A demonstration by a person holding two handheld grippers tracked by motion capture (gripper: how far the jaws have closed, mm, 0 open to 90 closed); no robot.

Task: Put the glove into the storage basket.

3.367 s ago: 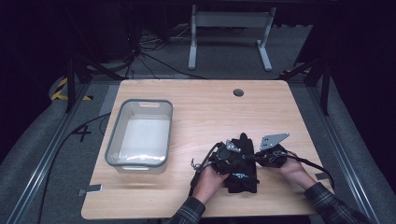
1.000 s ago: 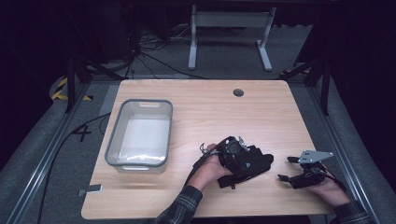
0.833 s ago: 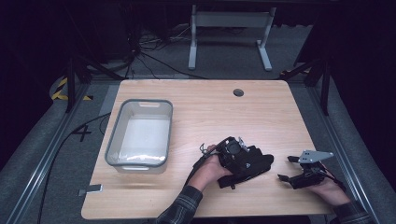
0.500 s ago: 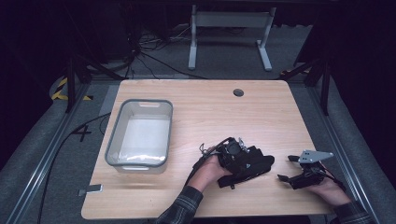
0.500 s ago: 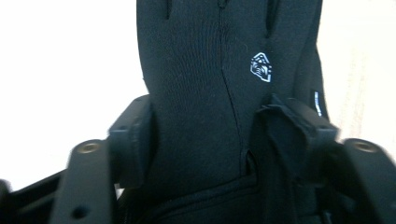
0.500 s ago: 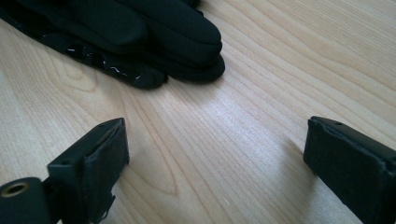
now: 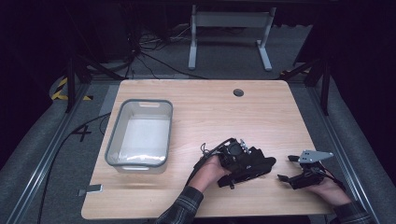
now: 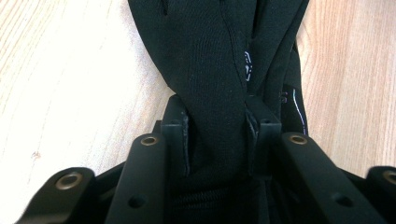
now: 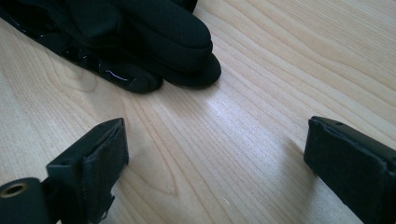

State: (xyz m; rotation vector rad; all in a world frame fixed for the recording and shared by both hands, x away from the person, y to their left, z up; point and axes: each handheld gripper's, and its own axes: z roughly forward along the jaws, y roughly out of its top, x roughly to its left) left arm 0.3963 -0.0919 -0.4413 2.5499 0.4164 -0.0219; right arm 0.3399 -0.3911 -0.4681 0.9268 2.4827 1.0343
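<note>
1. Left gripper [image 8: 217, 135]: fingers [image 8: 180, 135] clenched on black gloves [image 8: 210, 60], biting a bunched fold of fabric near the cuff end. Glove fingers trail away from the jaws over the wood.
2. Right gripper [image 9: 215, 158]: fingers [image 9: 100, 149] spread wide, nothing between them, hovering low over bare table [image 9: 280, 70]. Glove tips [image 9: 187, 51] lie just ahead of it, apart from both fingers.
3. High view: gloves [image 7: 254, 163] sit near the front edge of the table, right of centre, under the left gripper [image 7: 238, 156]. Right gripper [image 7: 299, 175] is by the front-right corner, near the gloves but not touching.
4. Handling, my read: light, soft, limp knit. It will drape and sag, nothing to break. Looks like two layers stacked, so a shallow pinch may take only the top one. Take hold deep across the bunched cuff, or pinch through both layers at the fingertip end.
5. Fabric looks grippy against the pads; slip risk low, snag on a jaw edge is more likely.
6. Room: wide bare wood behind and to the left. Clear plastic bin [image 7: 140, 135] stands near the left edge, well apart from the gloves. Front edge is close, so drag away from it, not toward it.
7. Grommet hole [image 7: 238, 92] near the back edge, out of the way.
</note>
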